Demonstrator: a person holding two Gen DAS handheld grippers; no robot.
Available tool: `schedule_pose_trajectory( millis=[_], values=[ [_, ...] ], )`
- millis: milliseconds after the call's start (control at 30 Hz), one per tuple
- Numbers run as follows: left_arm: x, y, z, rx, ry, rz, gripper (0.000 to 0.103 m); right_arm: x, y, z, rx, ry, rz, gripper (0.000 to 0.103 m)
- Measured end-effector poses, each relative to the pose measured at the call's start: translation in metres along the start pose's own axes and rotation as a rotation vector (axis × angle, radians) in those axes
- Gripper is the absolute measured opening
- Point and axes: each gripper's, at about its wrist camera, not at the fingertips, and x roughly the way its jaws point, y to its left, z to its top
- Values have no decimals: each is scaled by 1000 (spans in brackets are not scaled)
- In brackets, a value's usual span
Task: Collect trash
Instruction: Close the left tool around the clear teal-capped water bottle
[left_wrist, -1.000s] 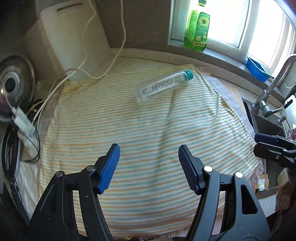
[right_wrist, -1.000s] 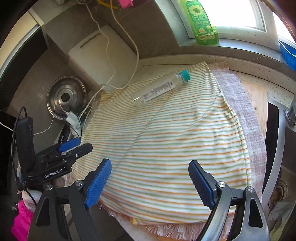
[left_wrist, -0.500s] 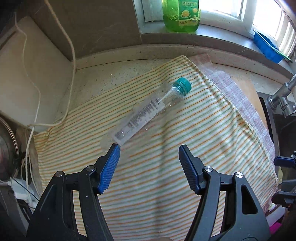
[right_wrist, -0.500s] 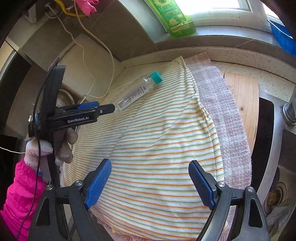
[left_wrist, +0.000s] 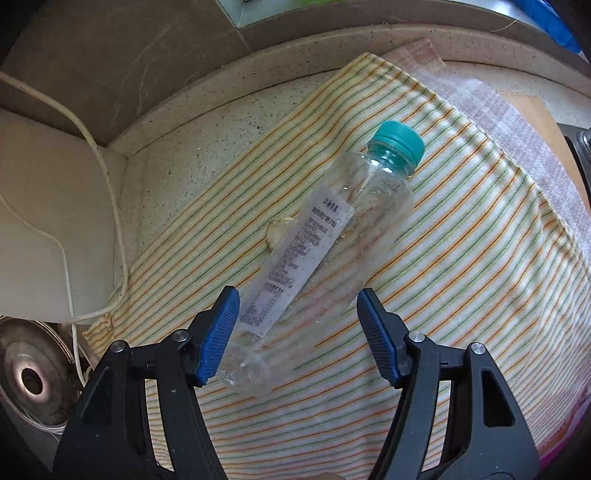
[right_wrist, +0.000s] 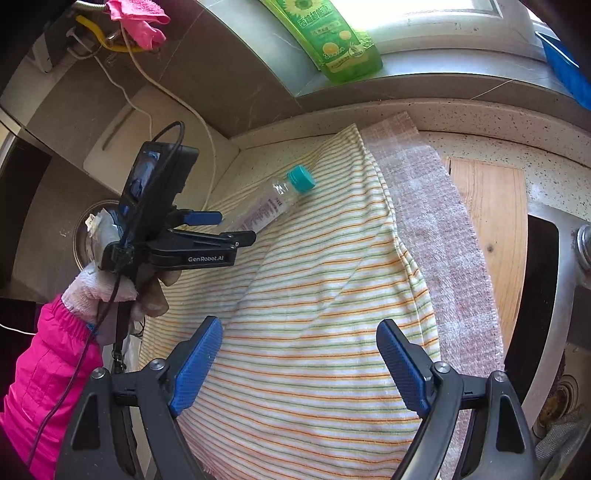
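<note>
An empty clear plastic bottle (left_wrist: 325, 236) with a teal cap and a white label lies on its side on a striped cloth (left_wrist: 461, 258). Its base end lies between the blue pads of my open left gripper (left_wrist: 297, 332), close to the left pad. In the right wrist view the bottle (right_wrist: 273, 206) lies at the cloth's far edge, with the left gripper (right_wrist: 229, 229) at its base. My right gripper (right_wrist: 299, 365) is open and empty above the near part of the striped cloth (right_wrist: 314, 332).
A green detergent bottle (right_wrist: 332, 40) stands on the windowsill. A white board (left_wrist: 44, 221) with a white cable and a steel lid (left_wrist: 29, 373) are to the left. A pink checked cloth (right_wrist: 436, 229), a wooden board (right_wrist: 487, 229) and the sink (right_wrist: 543, 295) are to the right.
My left gripper has moved forward over the cloth to the bottle, so the bottle's base now lies between its pads. My right gripper has held its place, still open.
</note>
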Motion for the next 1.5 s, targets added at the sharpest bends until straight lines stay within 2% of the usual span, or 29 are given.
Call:
schedule_pose_trajectory(
  millis=[300, 533, 767, 967, 1067, 1267, 1500],
  values=[
    [24, -3, 13, 35, 33, 27, 72, 14, -2, 9, 10, 20, -4, 87],
    [26, 15, 10, -28, -1, -54, 67, 20, -9, 13, 28, 29, -13, 87],
    [21, 51, -14, -183, -39, -118, 65, 37, 2, 25, -2, 23, -18, 87],
    [29, 86, -54, -350, -42, -176, 64, 59, 24, 45, -68, 7, -25, 86],
    [33, 104, -76, -447, -52, -220, 63, 75, 35, 55, -100, 24, -23, 81],
    [32, 127, -117, -599, -81, -247, 62, 110, 64, 73, -200, 72, -15, 78],
    [33, 134, -149, -697, -78, -210, 61, 161, 101, 92, -364, 135, -45, 76]
  ],
)
